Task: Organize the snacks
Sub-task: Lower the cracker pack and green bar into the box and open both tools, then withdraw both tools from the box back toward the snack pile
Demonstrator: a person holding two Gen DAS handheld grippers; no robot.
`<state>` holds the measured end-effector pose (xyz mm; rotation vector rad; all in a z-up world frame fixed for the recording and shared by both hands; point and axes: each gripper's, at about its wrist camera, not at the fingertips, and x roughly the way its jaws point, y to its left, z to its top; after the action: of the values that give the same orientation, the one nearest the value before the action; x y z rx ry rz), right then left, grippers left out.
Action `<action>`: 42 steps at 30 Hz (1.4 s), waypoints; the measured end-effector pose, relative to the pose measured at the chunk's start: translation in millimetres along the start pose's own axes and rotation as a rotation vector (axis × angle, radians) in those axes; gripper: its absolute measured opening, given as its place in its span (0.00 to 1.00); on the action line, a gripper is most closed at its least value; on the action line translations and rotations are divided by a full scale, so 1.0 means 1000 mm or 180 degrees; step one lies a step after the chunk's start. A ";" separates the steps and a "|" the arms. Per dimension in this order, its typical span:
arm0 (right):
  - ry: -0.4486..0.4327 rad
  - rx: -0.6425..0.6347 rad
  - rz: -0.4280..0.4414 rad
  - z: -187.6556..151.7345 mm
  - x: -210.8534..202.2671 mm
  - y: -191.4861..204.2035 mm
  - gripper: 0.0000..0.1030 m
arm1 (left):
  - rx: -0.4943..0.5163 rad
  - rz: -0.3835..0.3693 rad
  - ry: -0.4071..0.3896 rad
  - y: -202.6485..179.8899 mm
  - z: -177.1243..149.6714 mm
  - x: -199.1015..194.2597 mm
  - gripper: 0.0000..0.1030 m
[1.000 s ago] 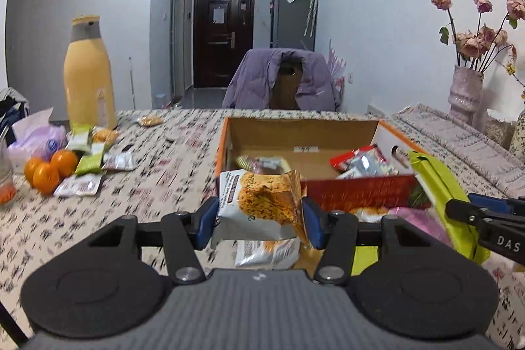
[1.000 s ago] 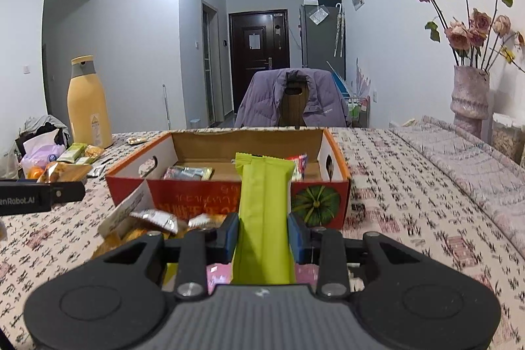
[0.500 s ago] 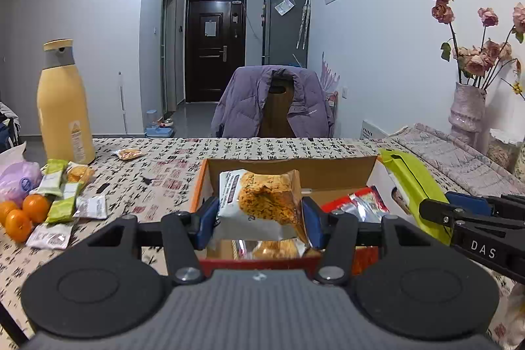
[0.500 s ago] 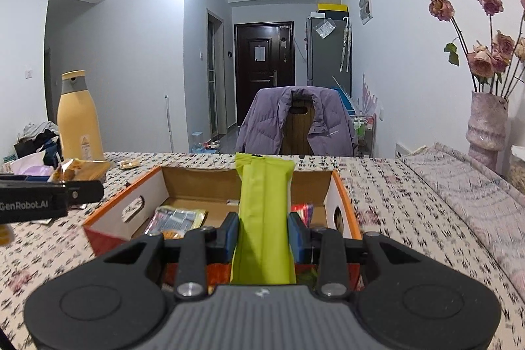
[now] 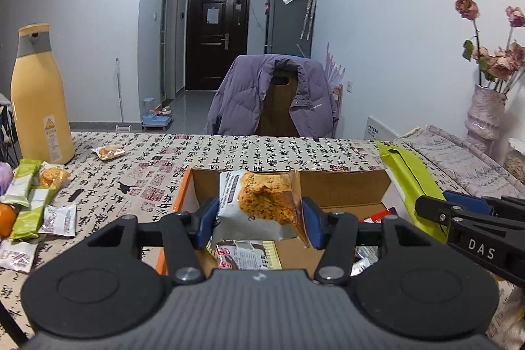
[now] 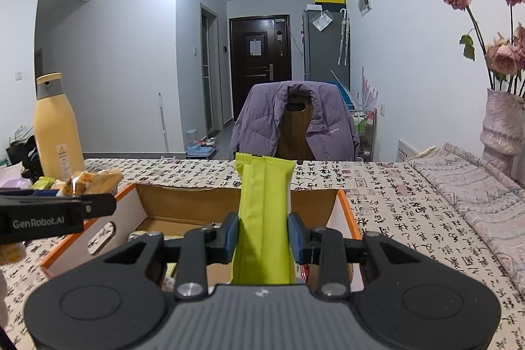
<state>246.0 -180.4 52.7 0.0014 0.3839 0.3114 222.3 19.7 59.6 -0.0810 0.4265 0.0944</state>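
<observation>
My left gripper [image 5: 259,220] is shut on a white snack packet with an orange picture [image 5: 262,202], held over the open cardboard box [image 5: 341,186] with orange edges. Below it in the box lies another packet [image 5: 246,255], with a red wrapper [image 5: 377,215] to the right. My right gripper [image 6: 262,238] is shut on a tall lime-green packet [image 6: 264,218], upright above the same box [image 6: 216,202]. In the left wrist view the green packet [image 5: 410,182] and the right gripper show at the right; in the right wrist view the left gripper with its packet [image 6: 92,181] shows at the left.
A tall yellow bottle [image 5: 41,97] stands at the table's far left, with several green and white snack packets [image 5: 31,205] and an orange [image 5: 6,217] in front of it. One small packet [image 5: 110,151] lies alone. A chair with a purple jacket [image 5: 272,97] stands behind; a vase [image 5: 485,120] at right.
Both grippers have moved forward with their packets, from in front of the box's near wall to above its inside. The box now sits lower and closer in both views.
</observation>
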 end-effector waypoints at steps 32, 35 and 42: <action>0.0104 0.0251 -0.0012 -0.020 0.018 -0.020 1.00 | -0.0070 0.0004 -0.0238 0.010 -0.012 -0.002 1.00; 0.0055 0.0246 -0.0029 -0.015 0.014 -0.019 1.00 | -0.0041 -0.0002 -0.0273 0.006 -0.008 -0.008 1.00; -0.0004 0.0198 -0.0037 -0.009 -0.007 -0.018 1.00 | -0.0038 0.0018 -0.0300 0.004 -0.001 -0.027 1.00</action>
<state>241.9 -199.9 45.7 0.0602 0.3923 0.2880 196.5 21.1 69.7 -0.0866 0.3320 0.1059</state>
